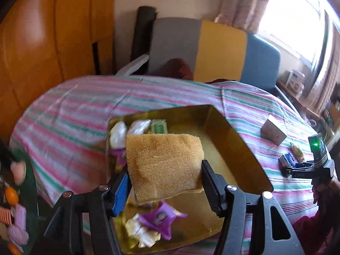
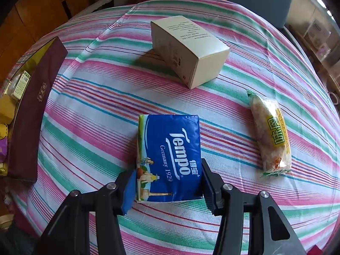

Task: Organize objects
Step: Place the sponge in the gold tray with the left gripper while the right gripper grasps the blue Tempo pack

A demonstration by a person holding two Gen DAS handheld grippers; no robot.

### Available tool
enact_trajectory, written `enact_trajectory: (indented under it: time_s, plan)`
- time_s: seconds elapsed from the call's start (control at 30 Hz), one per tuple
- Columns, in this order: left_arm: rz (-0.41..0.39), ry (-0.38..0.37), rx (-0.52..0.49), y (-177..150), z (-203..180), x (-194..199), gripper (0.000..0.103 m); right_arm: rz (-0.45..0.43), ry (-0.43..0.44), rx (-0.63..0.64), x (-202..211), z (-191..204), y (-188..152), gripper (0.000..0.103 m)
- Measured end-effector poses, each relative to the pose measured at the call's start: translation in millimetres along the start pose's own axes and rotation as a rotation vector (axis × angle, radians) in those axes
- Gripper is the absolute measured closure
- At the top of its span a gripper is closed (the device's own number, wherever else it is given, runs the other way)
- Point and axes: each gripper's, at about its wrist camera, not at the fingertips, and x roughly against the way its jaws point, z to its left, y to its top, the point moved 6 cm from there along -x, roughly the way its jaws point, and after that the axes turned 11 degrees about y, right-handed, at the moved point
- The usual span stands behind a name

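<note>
In the left wrist view my left gripper (image 1: 164, 176) is shut on a tan sponge (image 1: 163, 159), held above an open gold tin (image 1: 244, 146) on the striped tablecloth. In the tin lie a purple packet (image 1: 161, 216), white wrapped pieces (image 1: 119, 133) and a small green box (image 1: 159, 126). My right gripper (image 2: 167, 178) points steeply down at the table. Its pads press both long sides of a blue Tempo tissue pack (image 2: 170, 146), which lies flat on the cloth. The tin's maroon side (image 2: 36, 110) shows at the left of the right wrist view.
A cream cardboard box (image 2: 187, 48) stands beyond the tissue pack, and a wrapped snack (image 2: 269, 136) lies to its right. Chairs (image 1: 221, 48) stand behind the round table. Small toys (image 1: 17, 212) sit past the table's left edge. A wooden cabinet (image 1: 53, 31) fills the far left.
</note>
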Motion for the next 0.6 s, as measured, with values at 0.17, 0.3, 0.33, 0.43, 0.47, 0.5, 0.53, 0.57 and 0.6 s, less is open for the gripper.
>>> enact_trajectory:
  time_s: [0.17, 0.3, 0.33, 0.43, 0.47, 0.5, 0.53, 0.57, 0.6]
  plan:
    - [-0.026, -0.018, -0.045, 15, -27, 0, 0.041, -0.008, -0.021, 0.024, 1, 4, 0, 0.05]
    - [-0.024, -0.039, -0.068, 22, -43, -6, 0.041, -0.011, -0.023, 0.03, 1, 5, 1, 0.05]
    - [-0.022, -0.044, -0.072, 23, -46, -6, 0.041, -0.011, -0.022, 0.031, 2, 5, 1, 0.05]
    - [-0.016, -0.067, -0.083, 25, -56, -11, 0.041, -0.013, -0.02, 0.033, 2, 6, 3, 0.05]
    - [-0.012, -0.078, -0.084, 25, -57, -14, 0.041, -0.014, -0.021, 0.035, 2, 7, 3, 0.05]
    - [-0.004, -0.086, -0.082, 25, -60, -17, 0.041, -0.014, -0.022, 0.037, 2, 7, 3, 0.05]
    - [0.01, -0.097, -0.075, 25, -62, -20, 0.041, -0.015, -0.024, 0.039, 3, 8, 4, 0.05]
    - [0.023, -0.108, -0.067, 25, -63, -24, 0.041, -0.015, -0.024, 0.04, 3, 8, 4, 0.05]
    - [0.045, -0.132, -0.052, 25, -65, -29, 0.041, -0.016, -0.025, 0.041, 3, 9, 4, 0.05]
